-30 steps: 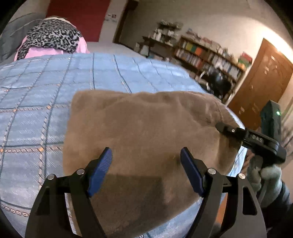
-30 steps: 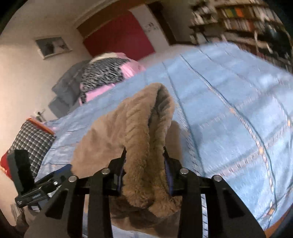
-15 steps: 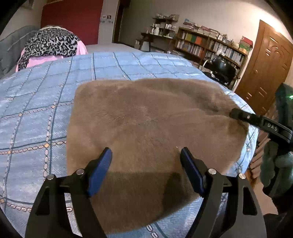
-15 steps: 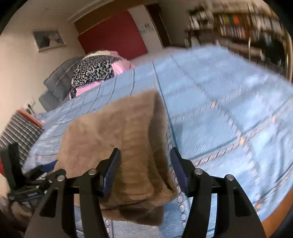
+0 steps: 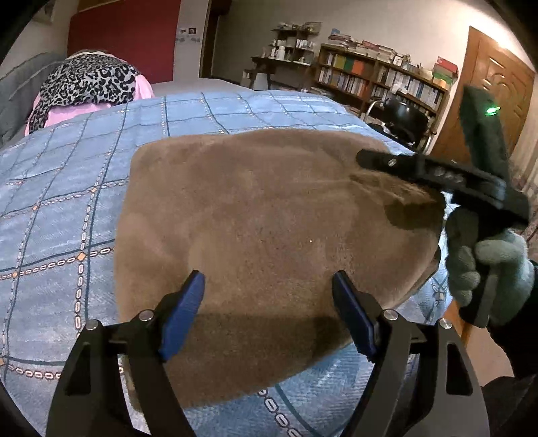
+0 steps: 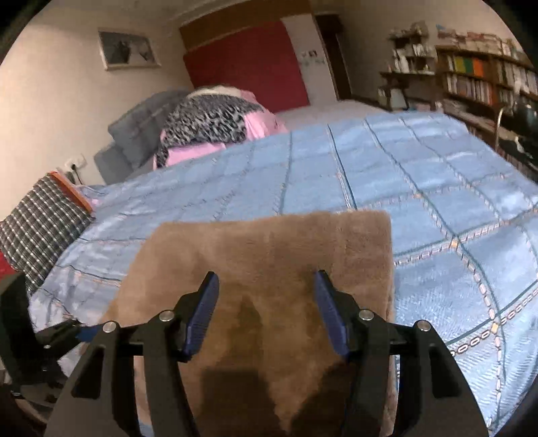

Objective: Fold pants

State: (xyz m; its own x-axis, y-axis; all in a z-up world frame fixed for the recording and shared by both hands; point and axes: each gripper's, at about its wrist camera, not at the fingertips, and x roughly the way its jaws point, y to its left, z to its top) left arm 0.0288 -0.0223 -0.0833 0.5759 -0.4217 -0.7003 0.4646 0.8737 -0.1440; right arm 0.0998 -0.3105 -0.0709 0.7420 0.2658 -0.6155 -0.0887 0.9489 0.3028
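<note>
One folded brown pants (image 5: 269,215) on one blue bedspread (image 5: 67,201), left gripper (image 5: 269,302) and right gripper (image 6: 265,309) both agape, empty

Nothing here can be read — not a word, number or brand. The right gripper (image 5: 370,160), reaching in from the right of the left wrist view, carries a short row of pale marks on its black arm at the middle right of the frame, but they are smeared and do not resolve into letters. The bookshelf (image 5: 380,75) at the upper right shows coloured spines, all too small to make out. Small papers (image 5: 188,32) are stuck on the wall near the top centre, beside the red panel — their print is illegible. The framed picture (image 6: 127,50) in the upper left of the right wrist view shows no caption that can be told.
</note>
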